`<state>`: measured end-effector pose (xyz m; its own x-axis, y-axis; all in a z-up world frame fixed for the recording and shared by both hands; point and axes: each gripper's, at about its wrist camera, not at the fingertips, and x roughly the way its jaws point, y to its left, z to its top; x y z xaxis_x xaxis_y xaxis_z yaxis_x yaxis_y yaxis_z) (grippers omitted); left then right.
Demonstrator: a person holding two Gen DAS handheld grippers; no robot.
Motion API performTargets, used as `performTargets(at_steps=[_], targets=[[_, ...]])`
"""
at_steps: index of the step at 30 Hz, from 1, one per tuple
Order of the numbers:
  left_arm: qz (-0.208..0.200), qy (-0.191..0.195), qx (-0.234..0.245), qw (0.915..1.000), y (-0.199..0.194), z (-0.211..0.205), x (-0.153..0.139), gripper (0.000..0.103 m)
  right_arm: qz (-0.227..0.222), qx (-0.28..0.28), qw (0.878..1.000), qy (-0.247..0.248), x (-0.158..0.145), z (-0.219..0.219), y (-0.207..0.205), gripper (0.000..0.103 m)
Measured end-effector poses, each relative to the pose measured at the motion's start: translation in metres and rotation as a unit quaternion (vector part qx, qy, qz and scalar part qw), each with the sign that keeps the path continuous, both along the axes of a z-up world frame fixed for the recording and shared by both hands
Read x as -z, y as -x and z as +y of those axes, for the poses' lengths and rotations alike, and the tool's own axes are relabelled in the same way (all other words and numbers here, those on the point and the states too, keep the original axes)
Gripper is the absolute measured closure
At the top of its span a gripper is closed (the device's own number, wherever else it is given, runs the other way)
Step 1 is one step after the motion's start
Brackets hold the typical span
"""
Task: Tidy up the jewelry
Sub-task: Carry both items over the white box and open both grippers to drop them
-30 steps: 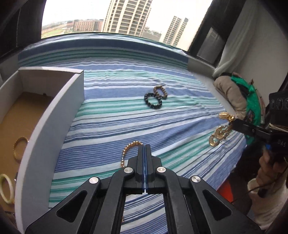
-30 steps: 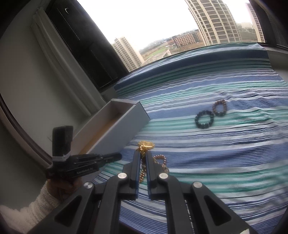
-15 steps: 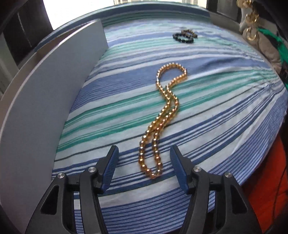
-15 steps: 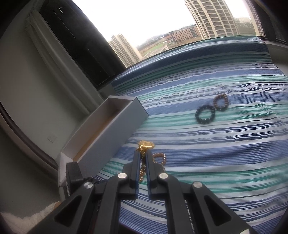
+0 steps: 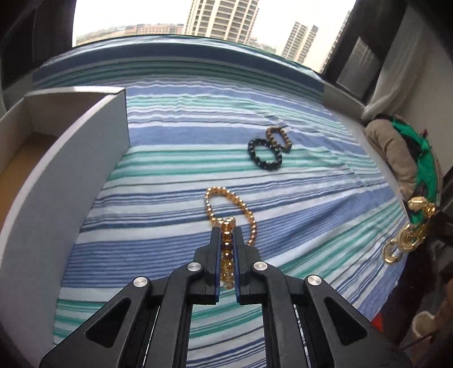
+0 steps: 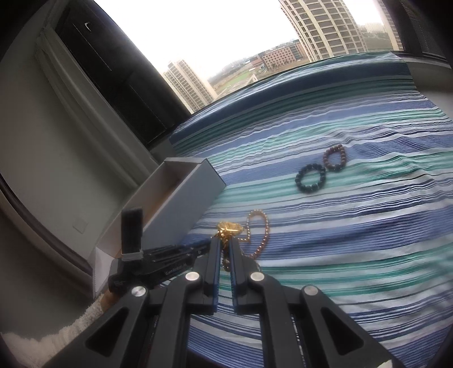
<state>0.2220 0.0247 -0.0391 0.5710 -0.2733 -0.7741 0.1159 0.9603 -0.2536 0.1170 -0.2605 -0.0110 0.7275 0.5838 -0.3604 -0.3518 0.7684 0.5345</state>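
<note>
A bed with a blue, green and white striped sheet [image 5: 297, 93] sits under a wide window with tall apartment towers [image 5: 223, 17] outside. Along the bed's left edge lies an open white box [image 5: 70, 158] with a brown floor.

The left gripper [image 5: 226, 235] is pinched on a gold bead necklace [image 5: 226, 206] — several beads sit clamped between its two blue-lined fingers, and the rest of the strand loops out ahead of the tips, lying on the sheet near the bed's front edge, just beside the box's long wall.

The right gripper [image 6: 223, 246] is pressed together on a gold chain [image 6: 229, 228], which bunches above its fingertips; in the left wrist view that chain [image 5: 407, 235] hangs in chunky links past the bed's right edge. The left gripper's black body [image 6: 153, 263] shows in the right wrist view, low by the box's near end.

Toward the middle of the bed, well apart from both tools, a black bead bracelet [image 5: 264, 154] and a brown bead bracelet [image 5: 279, 138] lie touching each other. At the bed's right edge, a tan and green bundle of cloth [image 5: 402, 153] rests by the wall.
</note>
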Motion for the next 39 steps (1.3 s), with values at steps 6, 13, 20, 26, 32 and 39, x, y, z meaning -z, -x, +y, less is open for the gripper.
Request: performTargets(at_steps=[6,13,20,26,32,39], targets=[[-0.036,0.061,0.005,0.9975,0.005,0.011,-0.046,0.099,-0.001,0.025,1.000,-0.011,-0.001,-0.027,0.001,0.097],[-0.083,0.100,-0.021,0.9913,0.046,0.049,-0.105,0.099,-0.013,0.024,1.000,0.008,-0.017,-0.025,-0.007,0.097],[-0.128,0.101,-0.071,0.9841,0.097,0.106,-0.173,0.099,-0.041,-0.025,0.998,0.030,-0.054,0.019,-0.017,0.097],[-0.161,0.044,-0.152,0.9743,0.135,0.171,-0.216,0.098,-0.071,-0.103,0.992,0.030,-0.103,0.085,-0.034,0.097],[-0.131,-0.003,-0.235,0.9630,0.139,0.241,-0.195,0.098,-0.106,-0.168,0.979,0.043,-0.148,0.168,-0.058,0.097],[-0.059,-0.010,-0.288,0.9559,0.101,0.306,-0.115,0.098,-0.062,-0.206,0.973,0.082,-0.136,0.270,-0.120,0.097]])
